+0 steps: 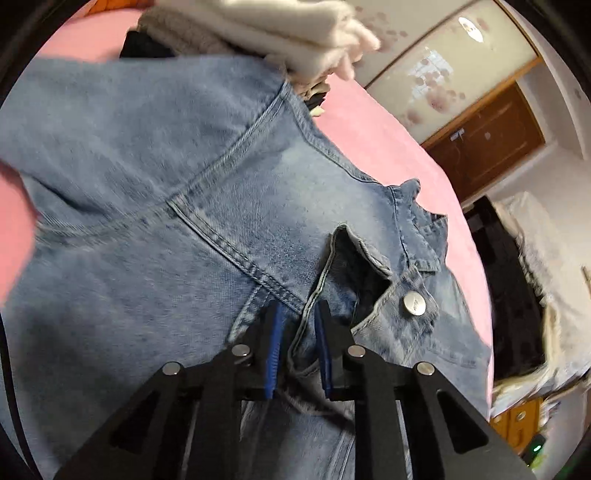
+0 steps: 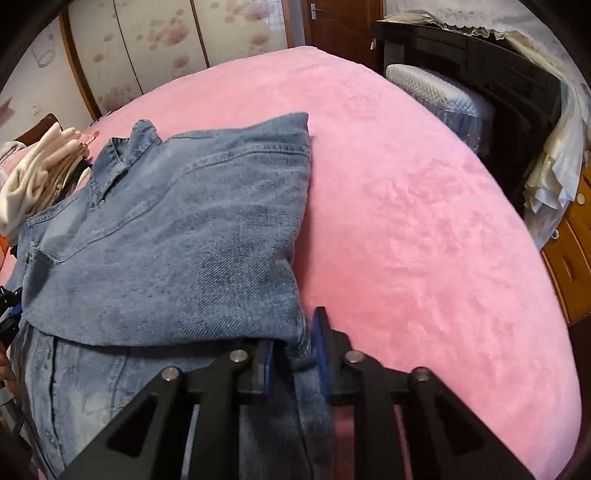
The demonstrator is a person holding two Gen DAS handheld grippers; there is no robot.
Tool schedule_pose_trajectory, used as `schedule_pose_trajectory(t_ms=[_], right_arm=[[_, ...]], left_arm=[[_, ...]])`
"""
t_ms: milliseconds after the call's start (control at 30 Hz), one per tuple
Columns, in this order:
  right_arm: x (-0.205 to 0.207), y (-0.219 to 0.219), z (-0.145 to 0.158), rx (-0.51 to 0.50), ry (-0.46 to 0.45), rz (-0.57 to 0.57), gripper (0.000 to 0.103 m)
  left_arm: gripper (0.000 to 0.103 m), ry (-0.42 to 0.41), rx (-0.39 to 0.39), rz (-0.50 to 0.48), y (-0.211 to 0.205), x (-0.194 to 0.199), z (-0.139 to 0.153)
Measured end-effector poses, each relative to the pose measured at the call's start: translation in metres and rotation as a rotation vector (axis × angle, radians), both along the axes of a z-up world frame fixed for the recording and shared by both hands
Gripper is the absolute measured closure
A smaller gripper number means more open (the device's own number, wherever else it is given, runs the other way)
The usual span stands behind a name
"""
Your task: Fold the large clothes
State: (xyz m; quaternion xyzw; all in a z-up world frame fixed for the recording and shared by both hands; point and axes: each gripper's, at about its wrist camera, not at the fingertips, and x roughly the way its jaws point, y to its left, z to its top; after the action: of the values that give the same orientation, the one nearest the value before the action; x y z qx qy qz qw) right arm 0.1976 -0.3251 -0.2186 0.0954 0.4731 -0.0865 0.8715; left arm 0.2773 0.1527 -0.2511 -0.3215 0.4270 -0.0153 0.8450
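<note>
A light-blue denim jacket (image 1: 155, 192) lies folded on the pink bed cover (image 1: 388, 147), collar and a metal button (image 1: 414, 304) toward the right. My left gripper (image 1: 297, 310) is shut on a fold of denim at the front placket. In the right wrist view the jacket (image 2: 177, 236) lies left of centre on the bed cover (image 2: 424, 229). My right gripper (image 2: 295, 339) is shut on the jacket's near right corner. The left gripper's tip (image 2: 9, 314) shows at the left edge.
A pile of cream and grey clothes (image 1: 280, 33) lies beyond the jacket, also seen at the left of the right wrist view (image 2: 40, 162). Wardrobe doors (image 2: 155, 40), a wooden door (image 1: 487, 144), dark furniture (image 2: 480, 74) and a wooden drawer unit (image 2: 572, 251) surround the bed.
</note>
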Motion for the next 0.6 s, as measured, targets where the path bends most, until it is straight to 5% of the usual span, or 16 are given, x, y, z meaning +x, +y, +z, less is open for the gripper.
schedule_pose_trajectory(t_ms=[267,500,600], right_arm=[[-0.049,0.021,0.030,-0.109,-0.057,0.048,0.079],[-0.062,0.039,0.034,-0.099,-0.091,0.091,0.079],[-0.058,0.042,0.033,-0.102,-0.089,0.097,0.079]], left_arm=[[0.050,-0.163,0.116,-0.155,-0.036,-0.012,0.074],[0.050,-0.120,0.259,-0.326,-0.115,0.033,0.060],[0.069,-0.042,0.394,-0.319,-0.128,0.049,0.033]])
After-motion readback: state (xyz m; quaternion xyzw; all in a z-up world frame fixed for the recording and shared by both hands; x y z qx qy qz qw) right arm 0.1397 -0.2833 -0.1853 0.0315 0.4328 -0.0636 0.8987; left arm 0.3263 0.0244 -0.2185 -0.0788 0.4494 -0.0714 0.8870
